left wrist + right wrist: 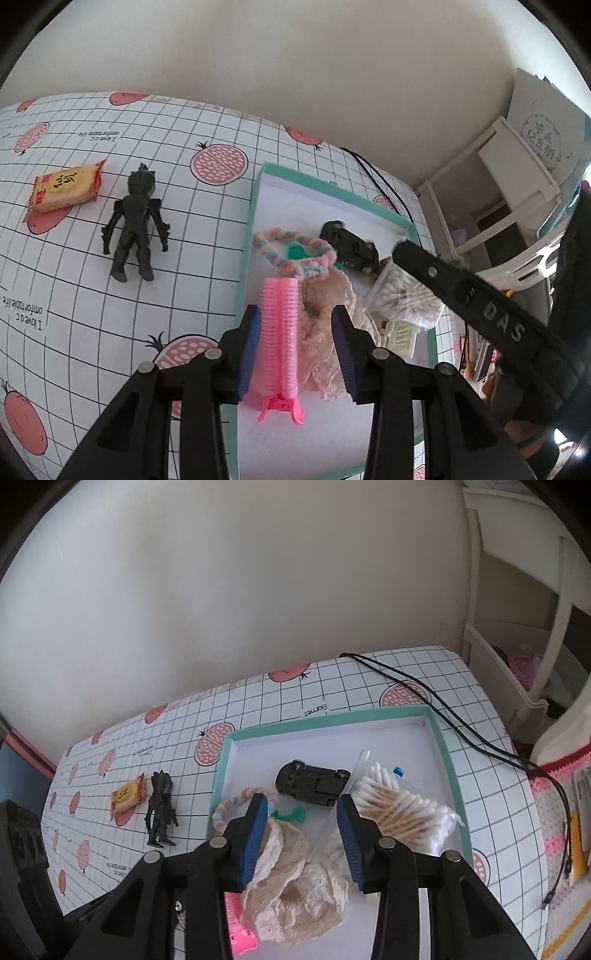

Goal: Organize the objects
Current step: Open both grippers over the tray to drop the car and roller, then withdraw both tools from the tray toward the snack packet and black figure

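A teal-rimmed white box (447, 760) holds a black toy car (314, 781), a bag of cotton swabs (399, 808), a pastel braided ring (291, 254), a cream lace cloth (295, 886) and a pink hair roller clip (280, 332). My left gripper (296, 312) is open over the box. The roller lies between its jaws, close to the left pad and well apart from the right one. My right gripper (302, 800) is open above the lace cloth, holding nothing. On the tablecloth left of the box lie a black figure (135, 221) and a yellow snack packet (64, 188).
A black cable (461, 734) runs across the table behind the box and off the right edge. A white shelf unit (498, 184) stands to the right of the table. The wall runs along the table's far edge. Gridded tablecloth (92, 314) shows left of the box.
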The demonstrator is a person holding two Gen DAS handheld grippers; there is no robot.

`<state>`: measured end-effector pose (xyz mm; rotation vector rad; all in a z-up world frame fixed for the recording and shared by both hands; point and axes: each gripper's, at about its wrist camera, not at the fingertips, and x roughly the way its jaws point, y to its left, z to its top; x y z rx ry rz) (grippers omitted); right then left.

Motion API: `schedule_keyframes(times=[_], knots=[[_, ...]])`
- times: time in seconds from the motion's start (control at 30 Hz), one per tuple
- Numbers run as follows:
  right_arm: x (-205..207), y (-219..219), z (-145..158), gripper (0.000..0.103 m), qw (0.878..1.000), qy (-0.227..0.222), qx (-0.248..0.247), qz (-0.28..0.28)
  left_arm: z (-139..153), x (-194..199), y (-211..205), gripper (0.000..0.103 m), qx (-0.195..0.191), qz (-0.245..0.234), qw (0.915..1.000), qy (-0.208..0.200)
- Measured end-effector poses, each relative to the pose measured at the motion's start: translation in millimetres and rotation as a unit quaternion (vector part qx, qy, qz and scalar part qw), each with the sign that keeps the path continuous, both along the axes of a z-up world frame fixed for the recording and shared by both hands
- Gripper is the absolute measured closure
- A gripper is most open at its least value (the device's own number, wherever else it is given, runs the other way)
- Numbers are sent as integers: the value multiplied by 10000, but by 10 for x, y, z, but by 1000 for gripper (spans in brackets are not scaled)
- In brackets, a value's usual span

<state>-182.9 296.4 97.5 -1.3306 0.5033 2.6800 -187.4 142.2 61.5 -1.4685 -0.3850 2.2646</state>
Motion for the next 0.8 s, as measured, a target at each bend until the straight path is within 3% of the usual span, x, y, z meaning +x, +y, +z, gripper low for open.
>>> schedule_keyframes(times=[0.1,0.17,0.2,0.37,0.47,0.7,0.8], knots=[[77,-19,-3,60,10000,-10,-26,-72,21,-27,-60,62,11,108,9999,43],[130,-35,-2,59,9999,-58,21,-146,41,-44,-121,54,-28,218,9997,98],[158,-44,-3,57,9998,-68,35,-167,50,-40,-156,49,-35,256,9996,126],[261,-93,-14,43,9996,-104,112,-222,51,-103,-294,47,-184,522,9983,204],[301,-114,-33,37,9997,-100,124,-211,65,-126,-377,39,-215,670,9972,245],[311,-129,-127,34,9996,-158,141,-182,90,-125,-434,26,-483,863,9943,392],[309,-115,-157,27,9996,-169,140,-204,82,-124,-445,20,-524,878,9940,401]])
